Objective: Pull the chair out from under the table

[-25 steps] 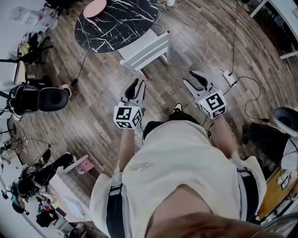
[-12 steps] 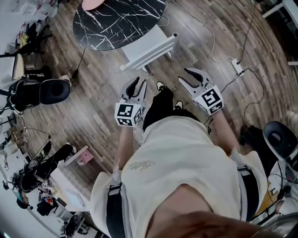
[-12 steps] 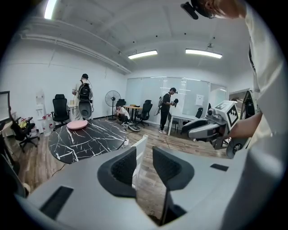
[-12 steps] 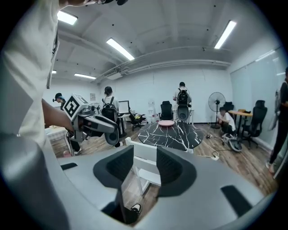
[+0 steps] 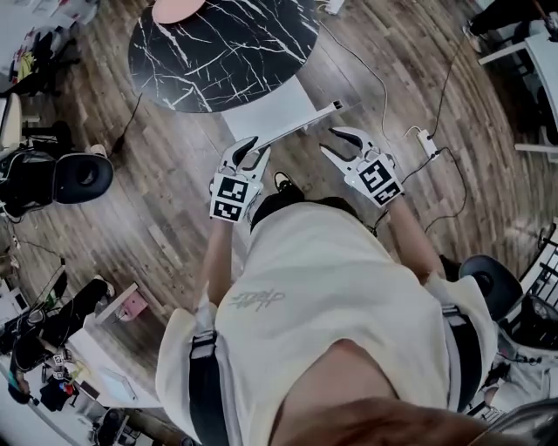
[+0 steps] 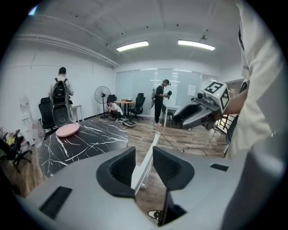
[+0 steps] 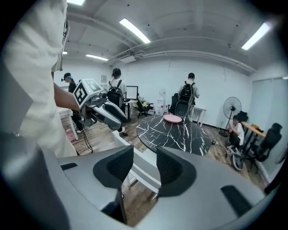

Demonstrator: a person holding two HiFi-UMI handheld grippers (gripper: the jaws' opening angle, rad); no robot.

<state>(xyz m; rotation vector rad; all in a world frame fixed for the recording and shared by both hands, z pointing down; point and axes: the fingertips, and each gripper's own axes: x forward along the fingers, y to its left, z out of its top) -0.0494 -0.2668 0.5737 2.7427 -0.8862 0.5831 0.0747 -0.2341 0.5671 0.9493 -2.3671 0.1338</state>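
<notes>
A white chair (image 5: 270, 111) is tucked under the round black marble table (image 5: 218, 43), its top rail (image 5: 301, 129) facing me. A pink plate (image 5: 177, 9) lies on the table's far side. My left gripper (image 5: 251, 150) is open just short of the rail's left end. My right gripper (image 5: 330, 141) is open near the rail's right end. In the left gripper view the rail (image 6: 155, 139) runs on beyond the open left gripper (image 6: 143, 155), untouched. In the right gripper view the chair (image 7: 119, 137) lies beyond the open right gripper (image 7: 145, 157).
A black office chair (image 5: 83, 179) stands on the wood floor at the left and another (image 5: 488, 279) at the right. A power strip (image 5: 425, 144) with cables lies right of the white chair. People (image 7: 186, 96) and a fan (image 7: 231, 108) are across the room.
Both grippers have moved forward and slightly down toward the chair's top rail. The person has stepped closer to the table, and the jaws have stayed apart.
</notes>
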